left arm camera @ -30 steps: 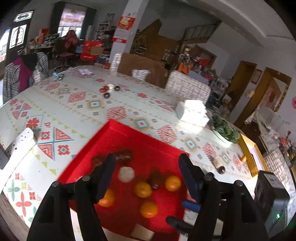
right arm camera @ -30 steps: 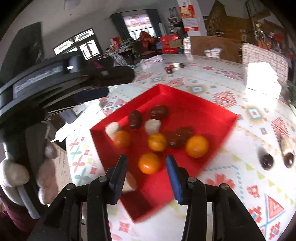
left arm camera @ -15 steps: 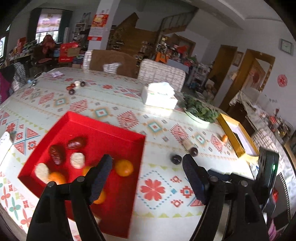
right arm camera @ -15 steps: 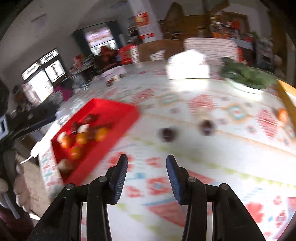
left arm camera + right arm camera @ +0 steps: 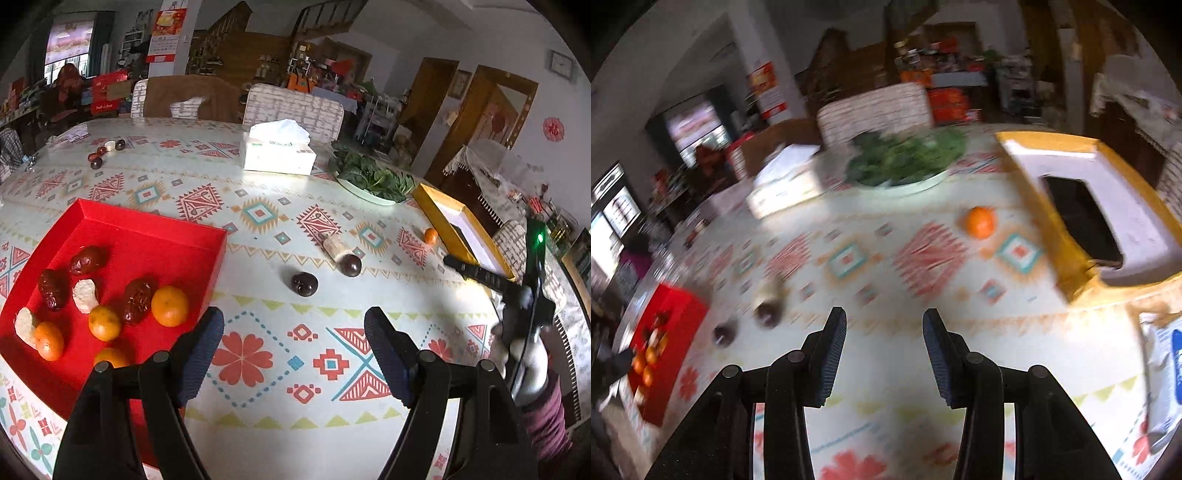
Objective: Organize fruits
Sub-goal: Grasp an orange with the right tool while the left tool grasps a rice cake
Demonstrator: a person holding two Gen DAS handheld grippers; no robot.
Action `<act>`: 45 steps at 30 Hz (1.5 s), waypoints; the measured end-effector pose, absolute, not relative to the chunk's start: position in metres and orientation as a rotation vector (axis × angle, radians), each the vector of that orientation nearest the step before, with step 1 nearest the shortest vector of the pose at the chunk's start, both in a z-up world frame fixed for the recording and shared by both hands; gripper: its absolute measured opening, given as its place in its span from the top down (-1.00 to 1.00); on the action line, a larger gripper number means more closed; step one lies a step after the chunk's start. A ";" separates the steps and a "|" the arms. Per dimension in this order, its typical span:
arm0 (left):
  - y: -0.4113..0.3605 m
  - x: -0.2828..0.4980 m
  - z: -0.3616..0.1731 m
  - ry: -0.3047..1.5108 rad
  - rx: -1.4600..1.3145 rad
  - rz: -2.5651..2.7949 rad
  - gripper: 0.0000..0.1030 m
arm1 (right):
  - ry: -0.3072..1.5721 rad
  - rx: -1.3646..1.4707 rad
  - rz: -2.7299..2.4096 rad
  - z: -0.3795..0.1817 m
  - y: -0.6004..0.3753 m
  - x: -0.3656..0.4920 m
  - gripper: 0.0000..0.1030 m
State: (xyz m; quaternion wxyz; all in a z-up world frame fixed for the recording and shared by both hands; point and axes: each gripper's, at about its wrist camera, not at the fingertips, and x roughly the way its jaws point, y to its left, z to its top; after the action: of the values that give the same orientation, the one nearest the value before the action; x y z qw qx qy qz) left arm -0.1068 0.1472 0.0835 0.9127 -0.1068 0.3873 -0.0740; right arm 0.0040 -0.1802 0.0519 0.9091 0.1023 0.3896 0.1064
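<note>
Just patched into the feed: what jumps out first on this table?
The red tray at the left, holding oranges and dark dates. Loose fruit lies on the tablecloth: a dark plum mid-table and a lone orange beside the yellow box. Both grippers hover open, empty.

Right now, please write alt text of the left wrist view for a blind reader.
The open left gripper hovers over a patterned tablecloth, empty. At left, a red square tray holds small oranges, dark dates and pale pieces; ahead lie two dark round fruits and a pale cylinder.
</note>
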 end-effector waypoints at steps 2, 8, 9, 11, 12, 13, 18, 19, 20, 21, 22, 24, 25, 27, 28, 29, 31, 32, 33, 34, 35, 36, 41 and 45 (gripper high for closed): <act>0.149 -0.107 0.083 0.801 -0.220 -0.144 -0.51 | 0.797 0.231 0.171 0.052 -0.194 0.018 0.09; 0.152 -0.107 0.080 0.815 -0.229 -0.129 -0.51 | 0.832 0.199 0.049 0.044 -0.211 0.073 0.09; 0.152 -0.107 0.081 0.815 -0.226 -0.128 -0.51 | 0.840 0.187 0.034 0.043 -0.211 0.081 0.09; 0.153 -0.107 0.082 0.815 -0.217 -0.123 -0.51 | 0.852 0.164 -0.001 0.039 -0.209 0.096 0.09; 0.154 -0.106 0.082 0.815 -0.214 -0.119 -0.51 | 0.858 0.156 -0.009 0.037 -0.207 0.102 0.09; 0.156 -0.106 0.082 0.815 -0.213 -0.116 -0.51 | 0.868 0.146 -0.015 0.035 -0.206 0.109 0.09; 0.162 -0.102 0.082 0.819 -0.216 -0.104 -0.51 | 0.884 0.079 -0.068 0.023 -0.200 0.126 0.09; 0.163 -0.100 0.082 0.821 -0.218 -0.107 -0.51 | 0.886 0.083 -0.070 0.022 -0.202 0.128 0.21; 0.162 -0.098 0.082 0.825 -0.221 -0.111 -0.51 | 0.888 0.087 -0.073 0.020 -0.206 0.129 0.32; 0.161 -0.096 0.082 0.827 -0.221 -0.115 -0.51 | 0.892 0.091 -0.067 0.019 -0.208 0.130 0.37; 0.160 -0.094 0.081 0.829 -0.220 -0.119 -0.51 | 0.890 0.096 -0.061 0.019 -0.210 0.130 0.37; 0.154 -0.091 0.082 0.831 -0.214 -0.133 -0.51 | 0.889 0.106 -0.049 0.021 -0.214 0.128 0.38; 0.152 -0.089 0.082 0.831 -0.212 -0.141 -0.51 | 0.887 0.109 -0.045 0.021 -0.215 0.126 0.39; 0.147 -0.085 0.084 0.827 -0.212 -0.158 -0.51 | 0.886 0.144 -0.031 0.023 -0.217 0.121 0.39; 0.145 -0.083 0.085 0.825 -0.215 -0.166 -0.51 | 0.881 0.175 -0.017 0.024 -0.218 0.117 0.39; 0.142 -0.079 0.085 0.826 -0.219 -0.174 -0.51 | 0.873 0.219 0.011 0.027 -0.218 0.107 0.39; 0.137 -0.068 0.085 0.836 -0.231 -0.198 -0.51 | 0.864 0.277 0.070 0.033 -0.216 0.087 0.39; 0.134 -0.063 0.085 0.839 -0.233 -0.208 -0.51 | 0.863 0.295 0.092 0.034 -0.214 0.080 0.39; 0.129 -0.054 0.085 0.843 -0.233 -0.225 -0.51 | 0.863 0.321 0.129 0.036 -0.210 0.068 0.39; 0.123 -0.047 0.085 0.844 -0.229 -0.244 -0.51 | 0.864 0.347 0.172 0.037 -0.205 0.055 0.39; 0.118 -0.042 0.085 0.844 -0.224 -0.262 -0.51 | 0.865 0.359 0.195 0.037 -0.202 0.048 0.39; 0.111 -0.033 0.084 0.846 -0.219 -0.285 -0.51 | 0.866 0.370 0.228 0.036 -0.196 0.038 0.39; 0.092 0.013 0.067 0.918 -0.261 -0.306 -0.25 | 0.860 0.355 0.291 0.034 -0.176 0.019 0.39; 0.077 0.040 0.054 0.946 -0.263 -0.289 -0.25 | 0.871 0.361 0.316 0.030 -0.170 0.024 0.39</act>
State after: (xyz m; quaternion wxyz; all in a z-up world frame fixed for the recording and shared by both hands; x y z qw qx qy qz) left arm 0.0395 0.0771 0.0535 0.8719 -0.1260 0.4525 -0.1383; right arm 0.0239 -0.1705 0.0299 0.8789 0.1731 0.4180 0.1514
